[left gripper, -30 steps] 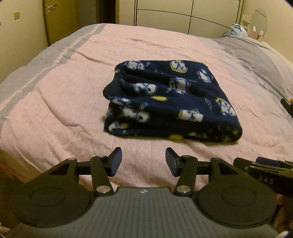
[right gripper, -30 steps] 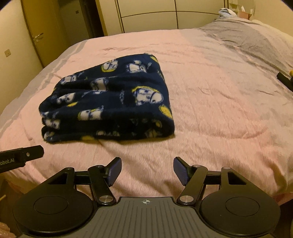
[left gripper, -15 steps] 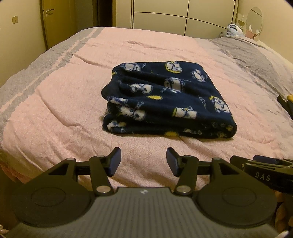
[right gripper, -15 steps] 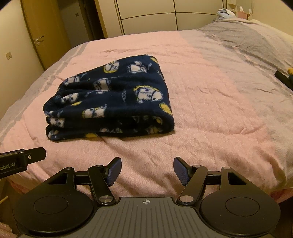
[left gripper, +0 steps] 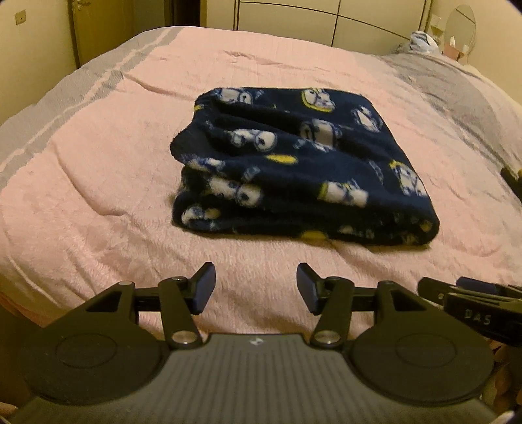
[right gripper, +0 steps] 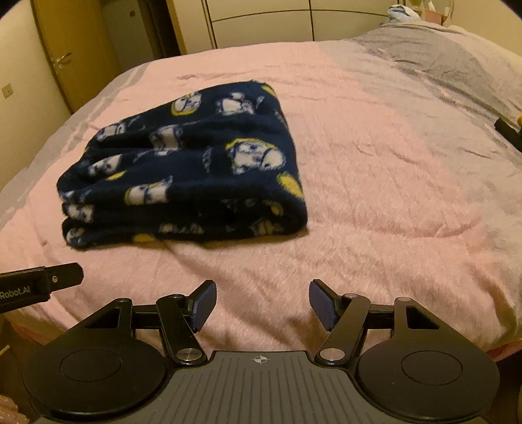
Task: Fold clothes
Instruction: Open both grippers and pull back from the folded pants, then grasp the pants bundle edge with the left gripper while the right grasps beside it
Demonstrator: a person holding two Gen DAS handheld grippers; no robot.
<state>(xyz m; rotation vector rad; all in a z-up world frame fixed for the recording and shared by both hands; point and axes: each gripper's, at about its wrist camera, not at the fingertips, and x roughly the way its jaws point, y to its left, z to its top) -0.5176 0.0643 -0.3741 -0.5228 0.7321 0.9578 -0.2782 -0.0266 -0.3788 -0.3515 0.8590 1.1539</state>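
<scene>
Where each camera looks out over its own black housing, the left tongs (left gripper: 256,287) hang above the near edge of the bed with their blue-padded jaws spread and nothing between them, only pink cover showing in the gap. The right tongs (right gripper: 262,301) sit the same way, jaws spread a little wider, also empty, over the near strip of the bed. Each pair shows in the other's view as a black bar at the side: the right one at the lower right of the left view, the left one at the lower left of the right view, so the two are held side by side and apart.

Beyond the jaws lies the pink bedspread (left gripper: 98,182), fuzzy and lightly creased. Farther in, about mid-bed, rests the folded garment (left gripper: 293,169), a dark navy fleece printed with white and yellow cartoon figures. It is doubled into a thick, roughly rectangular bundle with stacked layers visible along its near and left edges. Neither pair of tongs touches it; it lies well ahead of both, more to the left in the right view (right gripper: 182,169).

Past it the cover turns grey (right gripper: 440,62) toward the far right. A small black object (right gripper: 507,130) pokes in at the right edge. At the back stand cream wardrobe panels (right gripper: 261,22) and a wooden door (right gripper: 65,49) at the left.
</scene>
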